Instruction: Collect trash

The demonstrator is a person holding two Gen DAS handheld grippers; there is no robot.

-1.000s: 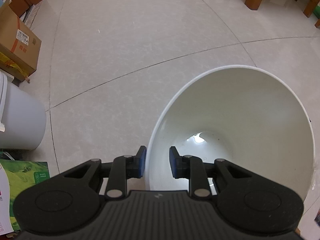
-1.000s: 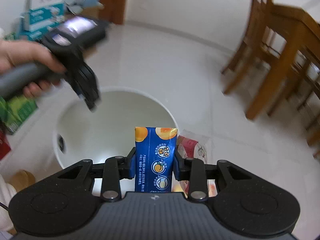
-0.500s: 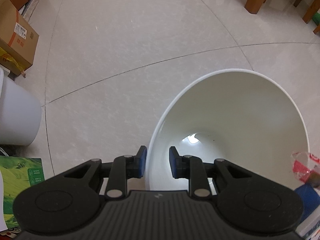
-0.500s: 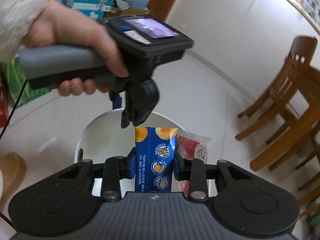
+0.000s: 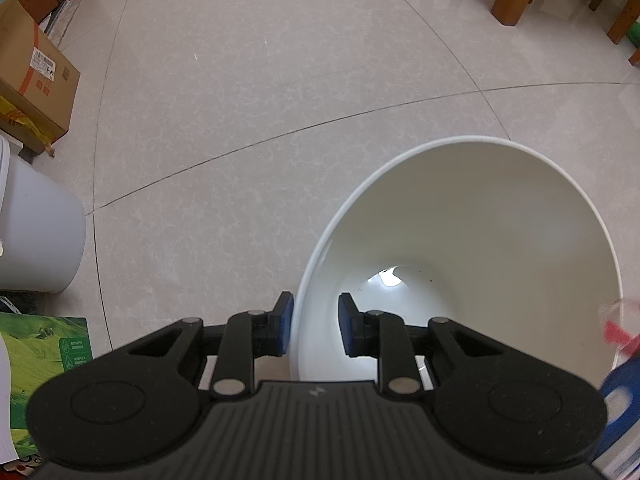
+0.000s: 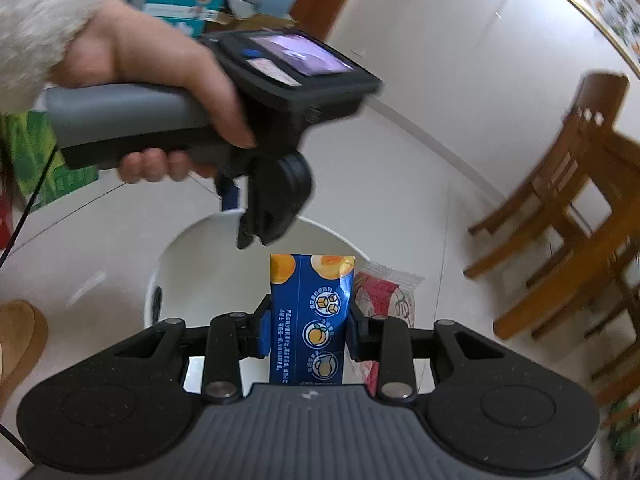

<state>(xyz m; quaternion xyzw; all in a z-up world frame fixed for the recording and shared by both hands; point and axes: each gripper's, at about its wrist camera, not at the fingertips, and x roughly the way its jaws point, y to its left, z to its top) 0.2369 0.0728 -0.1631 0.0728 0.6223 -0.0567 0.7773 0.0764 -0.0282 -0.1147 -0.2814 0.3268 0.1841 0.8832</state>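
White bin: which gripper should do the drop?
Right. The right gripper holds the blue carton above the white bin, while the left gripper clamps the bin's rim.

The left wrist view looks steeply down, close over the white bin (image 5: 460, 248), its rim at five o'clock. The right wrist view slants down from farther back, the same bin (image 6: 192, 248) at centre, the left gripper (image 6: 260, 236) at twelve o'clock over it.

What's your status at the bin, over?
Left gripper straddles the white bin rim, grip unconfirmed. Right gripper shut on blue juice carton, red snack wrapper behind it, at the bin mouth. Left gripper body hangs across the opening.
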